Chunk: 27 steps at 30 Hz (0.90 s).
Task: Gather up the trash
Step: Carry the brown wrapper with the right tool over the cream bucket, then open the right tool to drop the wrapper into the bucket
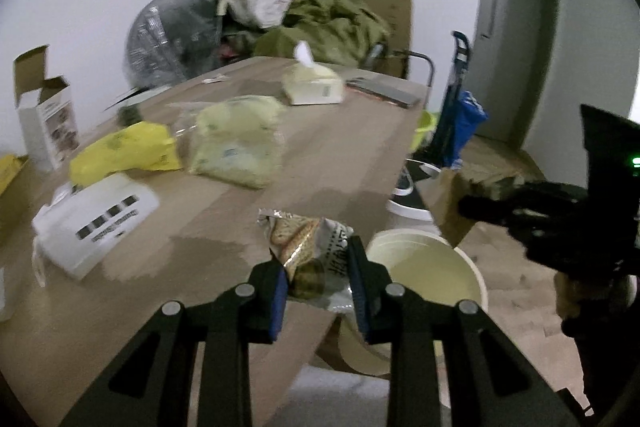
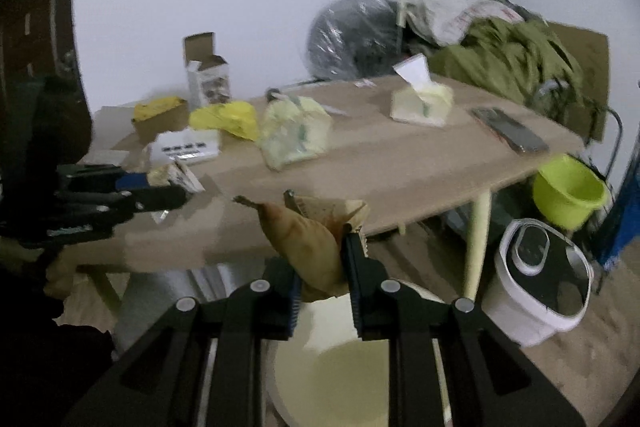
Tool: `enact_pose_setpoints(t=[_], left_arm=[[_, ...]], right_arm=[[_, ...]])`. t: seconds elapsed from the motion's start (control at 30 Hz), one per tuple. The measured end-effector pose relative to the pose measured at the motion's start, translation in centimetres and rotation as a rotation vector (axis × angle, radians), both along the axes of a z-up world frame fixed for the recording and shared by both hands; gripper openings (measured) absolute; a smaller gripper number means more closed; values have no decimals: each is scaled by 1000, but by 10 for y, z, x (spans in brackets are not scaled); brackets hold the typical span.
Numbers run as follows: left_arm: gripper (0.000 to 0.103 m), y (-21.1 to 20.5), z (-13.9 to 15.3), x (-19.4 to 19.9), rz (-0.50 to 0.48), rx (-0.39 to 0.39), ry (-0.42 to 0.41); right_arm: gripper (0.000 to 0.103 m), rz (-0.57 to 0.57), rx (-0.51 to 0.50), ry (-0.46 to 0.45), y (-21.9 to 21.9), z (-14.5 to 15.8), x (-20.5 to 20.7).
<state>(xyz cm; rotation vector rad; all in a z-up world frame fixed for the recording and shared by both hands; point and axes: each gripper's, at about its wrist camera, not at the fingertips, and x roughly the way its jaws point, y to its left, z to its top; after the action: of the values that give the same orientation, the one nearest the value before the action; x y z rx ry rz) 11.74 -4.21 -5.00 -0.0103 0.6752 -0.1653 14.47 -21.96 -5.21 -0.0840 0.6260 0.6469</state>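
Left gripper (image 1: 318, 277): pinching snack wrapper (image 1: 310, 255) at the table's (image 1: 224, 227) near edge, just beside the bin (image 1: 436, 267).
Right gripper (image 2: 322, 267): pinching banana peel (image 2: 308, 243) above the bin.
Handling: carry each over the rim's centre before releasing; keep the limp peel clear of the table edge.
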Motion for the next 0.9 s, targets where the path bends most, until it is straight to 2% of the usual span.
enact_pose_setpoints(t=[0.03, 0.1, 0.27, 0.6, 0.8, 0.87, 0.9], left_arm=[[27, -5, 0, 0, -15, 1, -1], [27, -14, -1, 2, -46, 1, -2], [27, -32, -7, 11, -103, 0, 10], [27, -75, -23, 37, -246, -6, 51], [28, -101, -38, 52, -322, -16, 106], [34, -108, -43, 54, -332, -17, 123], [41, -110, -45, 55, -337, -19, 130]], right_arm=[[20, -17, -5, 10, -3, -4, 0], [34, -45, -19, 30, -10, -11, 0], [47, -106, -35, 58, -29, -25, -2], [52, -213, -37, 101, -62, -42, -6], [52, -271, -44, 106, -80, -44, -12], [52, -288, -43, 106, -85, -44, -13], [52, -296, -44, 107, -86, -44, -13]])
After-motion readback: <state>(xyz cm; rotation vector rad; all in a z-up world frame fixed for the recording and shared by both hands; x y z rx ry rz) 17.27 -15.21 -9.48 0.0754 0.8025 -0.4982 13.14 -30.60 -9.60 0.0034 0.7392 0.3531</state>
